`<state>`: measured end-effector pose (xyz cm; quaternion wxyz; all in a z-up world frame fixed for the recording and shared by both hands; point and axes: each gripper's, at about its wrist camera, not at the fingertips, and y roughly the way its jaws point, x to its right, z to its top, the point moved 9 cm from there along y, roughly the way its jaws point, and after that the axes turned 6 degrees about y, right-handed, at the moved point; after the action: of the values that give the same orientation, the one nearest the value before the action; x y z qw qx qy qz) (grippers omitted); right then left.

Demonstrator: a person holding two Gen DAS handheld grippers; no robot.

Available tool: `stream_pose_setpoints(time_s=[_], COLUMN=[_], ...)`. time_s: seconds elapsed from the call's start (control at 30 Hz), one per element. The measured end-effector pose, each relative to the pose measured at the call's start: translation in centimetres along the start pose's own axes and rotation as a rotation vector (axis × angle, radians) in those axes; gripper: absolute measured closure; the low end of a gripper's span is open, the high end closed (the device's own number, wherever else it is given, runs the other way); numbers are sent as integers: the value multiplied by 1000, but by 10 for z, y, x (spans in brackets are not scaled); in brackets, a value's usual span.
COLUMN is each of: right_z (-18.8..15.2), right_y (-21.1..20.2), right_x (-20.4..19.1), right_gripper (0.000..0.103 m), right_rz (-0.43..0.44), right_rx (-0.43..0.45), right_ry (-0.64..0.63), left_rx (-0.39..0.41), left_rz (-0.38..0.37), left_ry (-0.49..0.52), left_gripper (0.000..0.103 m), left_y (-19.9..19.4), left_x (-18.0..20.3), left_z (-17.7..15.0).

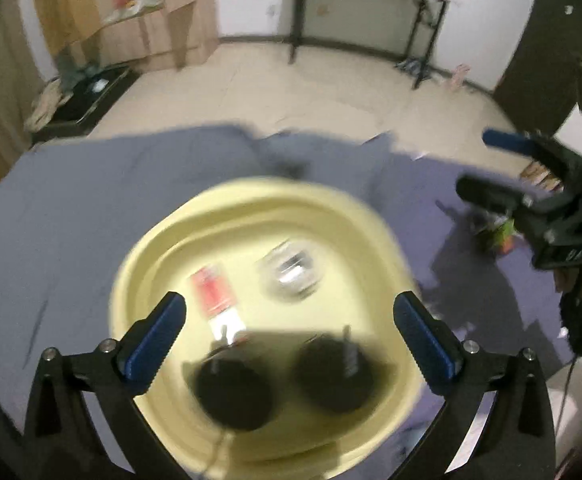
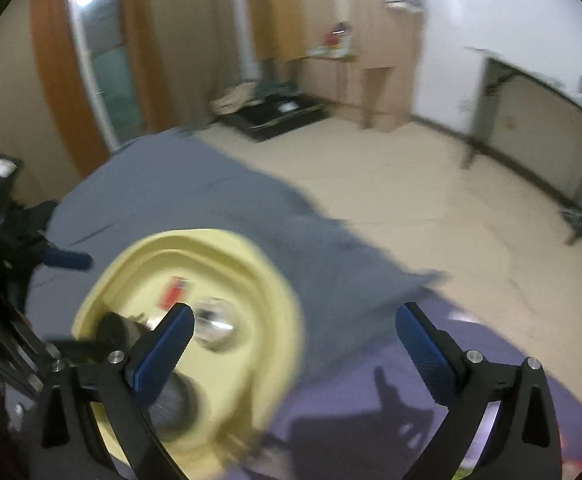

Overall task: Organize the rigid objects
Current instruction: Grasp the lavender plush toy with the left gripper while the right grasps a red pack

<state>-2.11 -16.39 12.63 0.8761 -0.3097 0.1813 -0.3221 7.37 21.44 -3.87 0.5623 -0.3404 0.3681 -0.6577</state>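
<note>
A pale yellow basin [image 1: 171, 248] sits on a blue-grey sheet; it also shows in the right wrist view [image 2: 275, 280]. Inside lie a red and white card [image 1: 215, 294], a clear round container [image 1: 291, 272] and two black round objects [image 1: 233, 394] [image 1: 333, 374]. My left gripper [image 1: 289, 312] is open and empty above the basin. My right gripper [image 2: 295, 324] is open and empty, to the right of the basin; it shows in the left wrist view [image 1: 491, 164] over a small green and orange object [image 1: 501, 234]. Both views are blurred.
The blue-grey sheet [image 1: 71, 220] covers a bed-like surface. Beyond it are a tiled floor [image 1: 291, 88], a black-framed table [image 1: 371, 12] by the wall, a wooden desk [image 1: 139, 20] and a low black stand [image 1: 87, 96].
</note>
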Motion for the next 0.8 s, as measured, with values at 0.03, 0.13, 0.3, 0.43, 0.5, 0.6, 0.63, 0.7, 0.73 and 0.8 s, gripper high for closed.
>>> stream_pose_setpoints(time_s=[0.03, 0.13, 0.3, 0.43, 0.5, 0.6, 0.63, 0.7, 0.73, 0.8], right_z=[-3, -25, -114, -179, -188, -189, -188, -188, -191, -190], right_y=[-9, -56, -129, -153, -146, -133, -127, -120, -125, -116], right_x=[17, 99, 221, 256, 246, 246, 245, 251, 252, 251], right_gripper=[0, 0, 0, 0, 0, 0, 0, 0, 0, 0], right_rz=[-31, -195, -403, -423, -361, -319, -320, -341, -347, -371], right_rx=[0, 1, -90, -154, -146, -131, -130, -115, -105, -94], right_ry=[6, 55, 213, 392, 436, 455, 462, 498, 512, 529], left_rx=[6, 6, -17, -55, -45, -45, -47, -53, -53, -51], left_rz=[-22, -93, -135, -111, -120, -105, -94, -88, -94, -114], left_ry=[7, 66, 180, 190, 194, 224, 233, 235, 227, 223], left_gripper=[0, 0, 0, 0, 0, 0, 0, 1, 1, 2], left_y=[4, 24, 61, 93, 101, 110, 113, 114, 116, 115], left_x=[19, 88, 176, 210, 221, 226, 228, 230, 231, 236], left_z=[13, 50, 75, 82, 86, 89, 88, 86, 86, 84])
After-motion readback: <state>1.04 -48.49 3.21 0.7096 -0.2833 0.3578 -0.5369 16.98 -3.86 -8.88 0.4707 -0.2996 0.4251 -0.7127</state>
